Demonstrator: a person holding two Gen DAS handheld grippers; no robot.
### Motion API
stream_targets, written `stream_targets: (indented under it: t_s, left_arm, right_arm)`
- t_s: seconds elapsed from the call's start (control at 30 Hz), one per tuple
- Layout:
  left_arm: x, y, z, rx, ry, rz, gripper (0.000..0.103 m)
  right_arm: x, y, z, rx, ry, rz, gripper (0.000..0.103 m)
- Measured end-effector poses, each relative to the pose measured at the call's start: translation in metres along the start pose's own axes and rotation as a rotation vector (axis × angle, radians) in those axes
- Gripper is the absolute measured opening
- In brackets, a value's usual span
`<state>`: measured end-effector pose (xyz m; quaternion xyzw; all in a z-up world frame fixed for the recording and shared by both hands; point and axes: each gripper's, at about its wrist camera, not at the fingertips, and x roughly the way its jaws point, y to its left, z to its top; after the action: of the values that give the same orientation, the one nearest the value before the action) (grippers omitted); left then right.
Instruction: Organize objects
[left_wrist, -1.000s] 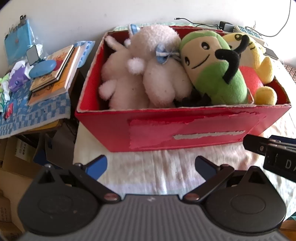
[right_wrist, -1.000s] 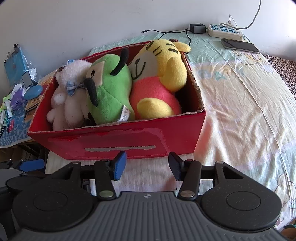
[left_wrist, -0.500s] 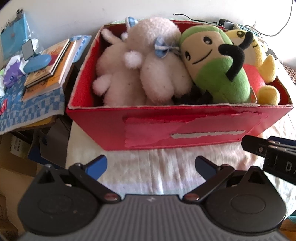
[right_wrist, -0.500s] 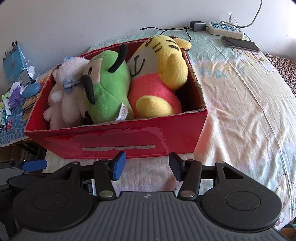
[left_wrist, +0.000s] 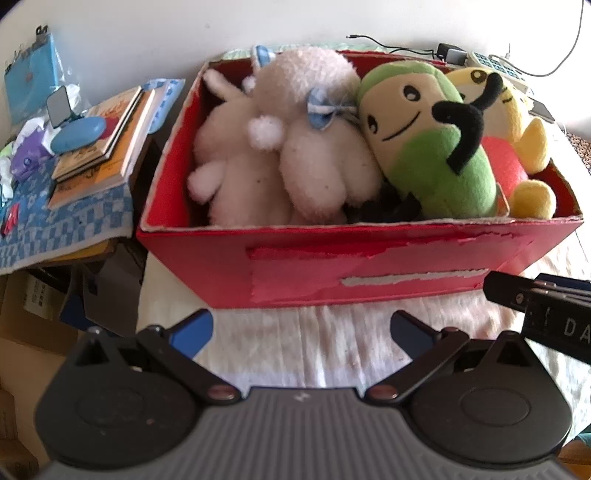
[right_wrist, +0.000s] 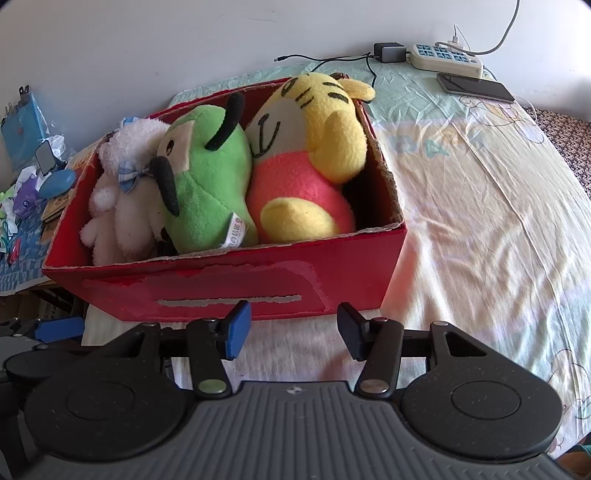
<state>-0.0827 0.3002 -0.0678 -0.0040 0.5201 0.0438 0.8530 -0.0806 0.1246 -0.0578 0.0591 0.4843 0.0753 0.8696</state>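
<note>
Three plush toys (right_wrist: 207, 173) are seen packed in the red box (right_wrist: 229, 291) (task seemingly done); left gripper (left_wrist: 301, 328) and right gripper (right_wrist: 293, 328) are held spread, empty

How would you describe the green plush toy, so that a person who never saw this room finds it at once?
Look at the red box on the bed; three plush toys fill it. The green plush toy lies in the middle, between the white plush and the yellow tiger. Only it has a green body with black antennae.
</note>
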Motion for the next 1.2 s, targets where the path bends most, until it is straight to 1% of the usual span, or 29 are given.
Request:
stream_targets:
  t_s: [0.23, 0.53, 0.6, 0.7, 0.9, 1.1, 1.2]
  left_arm:
    - [-0.004, -0.001, 0.0, 0.0, -0.012, 0.019, 0.102]
    - [-0.02, -0.003, 0.002, 0.011, -0.047, 0.016, 0.1]
    - [-0.029, -0.004, 0.004, 0.014, -0.07, 0.019, 0.1]
    - [-0.039, -0.004, 0.009, 0.026, -0.114, 0.031, 0.1]
    - [-0.057, -0.001, 0.026, 0.047, -0.181, 0.04, 0.1]
    - [-0.072, -0.001, 0.039, 0.034, -0.243, 0.029, 0.102]
    - [-0.075, -0.002, 0.046, 0.033, -0.25, 0.008, 0.102]
  right_arm:
    - [-0.002, -0.001, 0.0, 0.004, -0.005, -0.006, 0.055]
    - [-0.008, -0.001, 0.001, 0.0, -0.013, -0.004, 0.055]
    - [-0.014, 0.0, 0.003, -0.006, -0.025, 0.003, 0.054]
    - [-0.022, 0.003, 0.008, -0.025, -0.063, -0.014, 0.055]
    - [-0.028, 0.003, 0.017, -0.031, -0.095, -0.035, 0.055]
    - [-0.037, 0.001, 0.026, -0.036, -0.134, -0.046, 0.055]
    - [-0.042, -0.002, 0.032, -0.031, -0.157, -0.047, 0.055]
